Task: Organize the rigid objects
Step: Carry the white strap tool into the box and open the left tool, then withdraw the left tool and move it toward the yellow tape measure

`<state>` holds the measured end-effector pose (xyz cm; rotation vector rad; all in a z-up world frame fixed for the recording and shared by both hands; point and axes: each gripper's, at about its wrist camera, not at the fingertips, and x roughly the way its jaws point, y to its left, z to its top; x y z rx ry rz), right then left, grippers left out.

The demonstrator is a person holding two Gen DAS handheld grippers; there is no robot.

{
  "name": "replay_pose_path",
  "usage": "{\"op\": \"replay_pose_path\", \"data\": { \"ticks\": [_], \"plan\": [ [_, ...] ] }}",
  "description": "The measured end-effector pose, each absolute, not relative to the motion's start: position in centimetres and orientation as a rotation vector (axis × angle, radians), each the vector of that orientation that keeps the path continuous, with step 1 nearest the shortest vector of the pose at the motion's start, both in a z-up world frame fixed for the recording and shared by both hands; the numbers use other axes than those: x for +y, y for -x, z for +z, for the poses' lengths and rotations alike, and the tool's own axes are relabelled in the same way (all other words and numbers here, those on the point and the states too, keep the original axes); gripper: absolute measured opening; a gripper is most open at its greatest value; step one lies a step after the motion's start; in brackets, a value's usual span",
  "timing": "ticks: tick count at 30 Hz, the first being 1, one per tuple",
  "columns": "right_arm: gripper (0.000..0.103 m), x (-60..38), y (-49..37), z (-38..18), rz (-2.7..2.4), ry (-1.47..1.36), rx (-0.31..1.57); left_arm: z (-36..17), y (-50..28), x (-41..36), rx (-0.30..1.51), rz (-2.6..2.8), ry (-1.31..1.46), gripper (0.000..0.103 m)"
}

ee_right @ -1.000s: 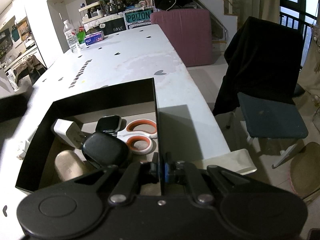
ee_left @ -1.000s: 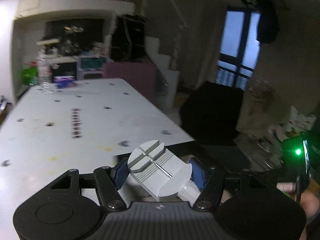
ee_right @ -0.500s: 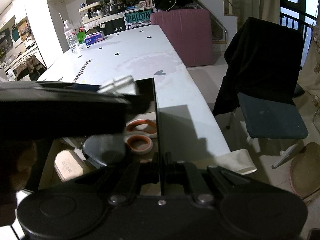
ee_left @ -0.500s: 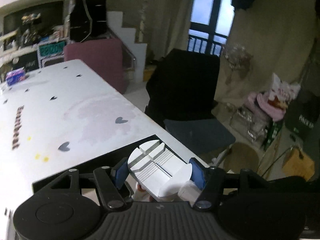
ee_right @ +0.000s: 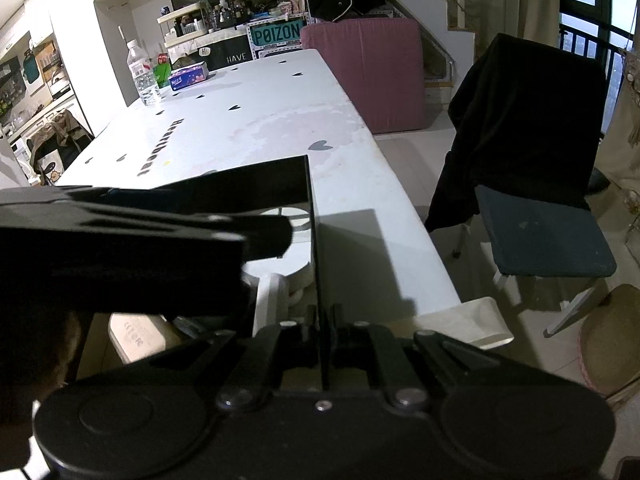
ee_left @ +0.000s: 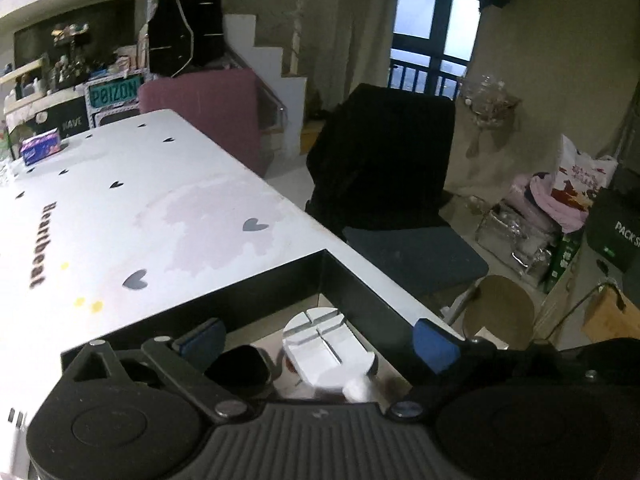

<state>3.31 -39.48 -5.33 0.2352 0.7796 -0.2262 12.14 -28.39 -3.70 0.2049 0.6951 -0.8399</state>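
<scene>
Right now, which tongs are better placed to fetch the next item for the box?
The left tongs: opening, the white tool lying loose below. The right tongs are shut on the box wall.

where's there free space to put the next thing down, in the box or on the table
The black box is crowded: the white slotted tool fills its far right corner, a black rounded item lies left of it. The white table beyond the box's far wall is bare up to the tissue pack and water bottle.

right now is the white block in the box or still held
In the box: the white block lies inside the black box, clear of the opening left tongs.
</scene>
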Motion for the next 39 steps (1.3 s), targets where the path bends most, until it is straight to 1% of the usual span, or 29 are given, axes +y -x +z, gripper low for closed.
{"op": "replay_pose_path", "data": {
  "ticks": [22, 39],
  "plan": [
    [0.006, -39.5, -3.3, -5.3, -0.226, -0.237, 0.779, 0.7, -8.3, -21.6, 0.695, -0.819, -0.216, 0.101],
    [0.006, -39.6, -3.3, -5.3, -0.225, -0.238, 0.779, 1.5, -3.9, -17.6, 0.717, -0.831, -0.193, 0.103]
  ]
}}
